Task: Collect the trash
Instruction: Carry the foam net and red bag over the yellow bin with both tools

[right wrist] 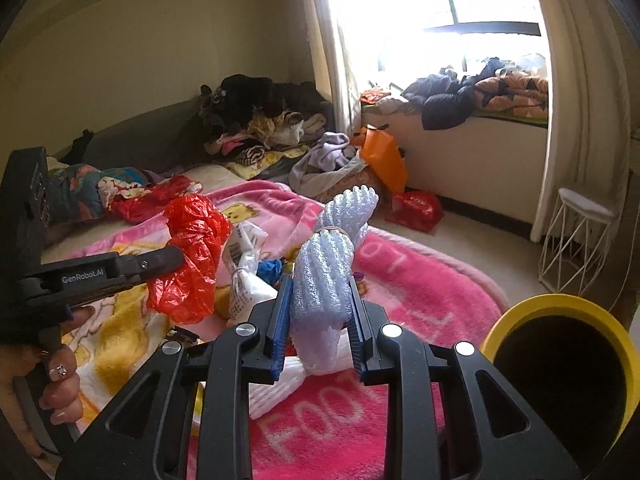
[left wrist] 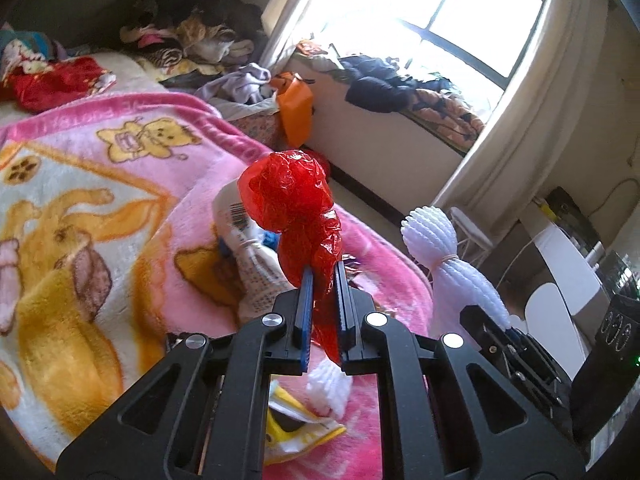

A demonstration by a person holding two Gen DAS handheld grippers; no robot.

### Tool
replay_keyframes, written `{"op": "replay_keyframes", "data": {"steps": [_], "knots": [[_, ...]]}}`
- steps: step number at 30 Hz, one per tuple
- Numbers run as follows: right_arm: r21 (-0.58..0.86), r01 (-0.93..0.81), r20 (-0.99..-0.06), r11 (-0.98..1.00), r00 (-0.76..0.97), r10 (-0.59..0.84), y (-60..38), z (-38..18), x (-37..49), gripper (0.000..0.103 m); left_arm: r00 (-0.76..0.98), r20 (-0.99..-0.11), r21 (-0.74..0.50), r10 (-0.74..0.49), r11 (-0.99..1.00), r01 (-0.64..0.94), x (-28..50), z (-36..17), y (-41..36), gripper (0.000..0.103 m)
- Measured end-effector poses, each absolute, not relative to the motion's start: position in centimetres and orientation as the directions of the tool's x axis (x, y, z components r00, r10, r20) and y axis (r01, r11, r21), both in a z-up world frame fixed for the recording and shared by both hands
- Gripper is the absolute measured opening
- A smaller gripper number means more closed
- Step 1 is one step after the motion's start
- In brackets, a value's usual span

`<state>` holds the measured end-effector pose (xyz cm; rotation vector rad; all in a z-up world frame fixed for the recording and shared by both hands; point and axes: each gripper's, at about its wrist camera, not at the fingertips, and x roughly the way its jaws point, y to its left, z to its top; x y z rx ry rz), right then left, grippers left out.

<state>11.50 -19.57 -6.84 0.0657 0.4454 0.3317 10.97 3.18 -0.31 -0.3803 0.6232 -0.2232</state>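
- Left wrist view: the left gripper has its jaws pinching a crumpled red plastic bag, held up off the bed, above the pink cartoon blanket.
- In the right wrist view, the right gripper has its jaws pressed on a white foam-net bundle tied round the middle with a band; it too is lifted off the blanket.
- Both pieces of trash look picked up, so the step in hand appears to be carrying them to a container.
- A yellow-rimmed bin with a dark inside sits at the lower right of the right wrist view, near the right gripper; it is likely the drop point.
- The next move would call for bringing each load over the bin's mouth and only then spreading the jaws. The thin bag may cling to the pads; the foam is light and could bounce off the rim.
- More trash lies on the blanket: a white printed wrapper with a barcode, a yellow packet and another piece of white foam net below the jaws.
- The room is a cluttered bedroom: a pile of clothes at the far end of the bed, an orange bag and a red bag near the window seat, a white wire stool by the curtain, and a bright window.
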Motion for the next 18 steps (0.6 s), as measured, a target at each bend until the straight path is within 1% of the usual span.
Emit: {"op": "replay_keyframes", "data": {"steps": [8, 18], "knots": [[0.132, -0.244, -0.403, 0.961, 0.873, 0.277, -21.6, -6.6, 10.5, 0.025, 0.786, -0.511, -0.398, -0.347, 0.906, 0.142, 10.4, 0.5, 1.3, 0.006], [0.147, -0.151, -0.390, 0.977, 0.899, 0.198, -25.2, -6.7, 8.7, 0.025, 0.757, -0.517, -0.387, -0.400, 0.898, 0.210, 9.8, 0.3, -1.7, 0.006]]}}
